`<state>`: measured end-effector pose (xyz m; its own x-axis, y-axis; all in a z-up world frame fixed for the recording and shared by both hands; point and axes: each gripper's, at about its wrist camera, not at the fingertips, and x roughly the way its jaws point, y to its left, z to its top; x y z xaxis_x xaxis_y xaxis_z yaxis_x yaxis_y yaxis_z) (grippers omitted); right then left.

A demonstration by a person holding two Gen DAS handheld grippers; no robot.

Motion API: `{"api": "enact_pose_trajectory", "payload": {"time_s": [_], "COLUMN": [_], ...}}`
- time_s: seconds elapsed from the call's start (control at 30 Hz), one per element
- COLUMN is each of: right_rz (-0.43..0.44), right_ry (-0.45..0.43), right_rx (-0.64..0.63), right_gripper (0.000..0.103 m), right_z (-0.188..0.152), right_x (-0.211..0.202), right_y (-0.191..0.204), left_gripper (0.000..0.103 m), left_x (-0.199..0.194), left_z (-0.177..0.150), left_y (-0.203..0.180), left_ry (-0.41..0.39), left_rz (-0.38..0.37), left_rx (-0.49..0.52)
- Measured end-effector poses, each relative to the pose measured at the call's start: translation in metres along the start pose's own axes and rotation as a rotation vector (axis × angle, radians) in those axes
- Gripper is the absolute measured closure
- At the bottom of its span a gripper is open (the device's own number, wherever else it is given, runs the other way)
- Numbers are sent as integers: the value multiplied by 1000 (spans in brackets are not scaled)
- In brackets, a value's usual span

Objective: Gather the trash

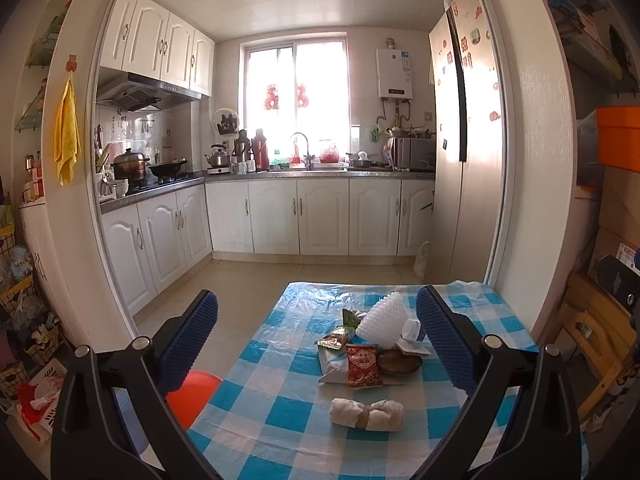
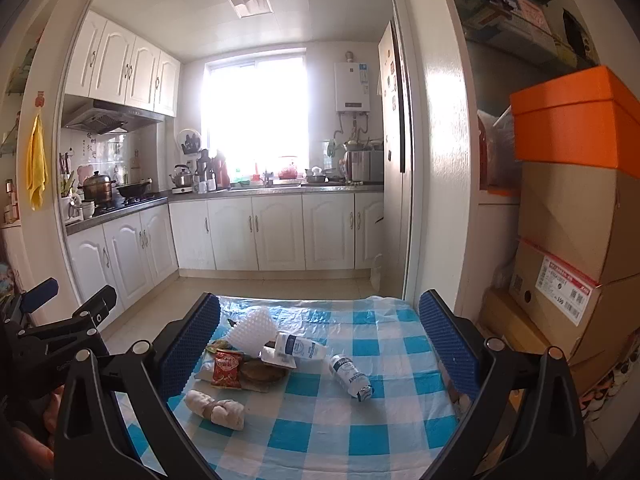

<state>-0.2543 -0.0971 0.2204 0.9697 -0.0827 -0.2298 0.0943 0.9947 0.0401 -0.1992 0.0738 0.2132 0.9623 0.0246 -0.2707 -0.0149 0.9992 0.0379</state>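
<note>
A pile of trash lies on the table's blue-and-white checked cloth (image 1: 288,412). In it are a white foam net (image 1: 382,318), a red snack packet (image 1: 362,366), a green wrapper (image 1: 349,317), a brown round piece (image 1: 398,362) and a rolled white bundle (image 1: 366,414) nearest to me. My left gripper (image 1: 316,312) is open above the near table, short of the pile. The right wrist view shows the same foam net (image 2: 254,330), red packet (image 2: 227,368) and bundle (image 2: 214,402), plus a white carton (image 2: 298,348) and a small plastic bottle (image 2: 350,372). My right gripper (image 2: 320,312) is open and holds nothing.
An orange round object (image 1: 192,396) sits low at the table's left edge. Stacked cardboard boxes (image 2: 572,240) with an orange box on top stand to the right. Beyond the table lies tiled floor, then white kitchen cabinets (image 1: 276,220). Cluttered baskets (image 1: 24,320) line the left wall.
</note>
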Motion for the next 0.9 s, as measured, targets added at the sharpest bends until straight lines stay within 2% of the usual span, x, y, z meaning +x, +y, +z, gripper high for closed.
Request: {"api": "enact_pose_trajectory", "payload": {"time_s": [0.2,0.33,0.43,0.73,0.9], "right_rz": [13,1,11,92,88], "right_ry": [13,20,83,305,405], "right_rx": [-1,-30,-14,110,111], "right_gripper": [4,4,4,4,4], "right_z": [-16,-33,-50,-99,-113], "right_x": [19,32,50,110,143], "right_y": [-11,-20,-32,-60,-70], "left_gripper": [3,3,3,3,3], "left_x": [22,41,54,98,125], "left_z": [-20,-41,-59,-110,-132], "left_y": [6,14,17,-2,-13], "left_ry": [44,106,149,328,424], "left_rz": [-25,-34,-69,-276,-300], "left_rx": [-2,10,34,72,85]}}
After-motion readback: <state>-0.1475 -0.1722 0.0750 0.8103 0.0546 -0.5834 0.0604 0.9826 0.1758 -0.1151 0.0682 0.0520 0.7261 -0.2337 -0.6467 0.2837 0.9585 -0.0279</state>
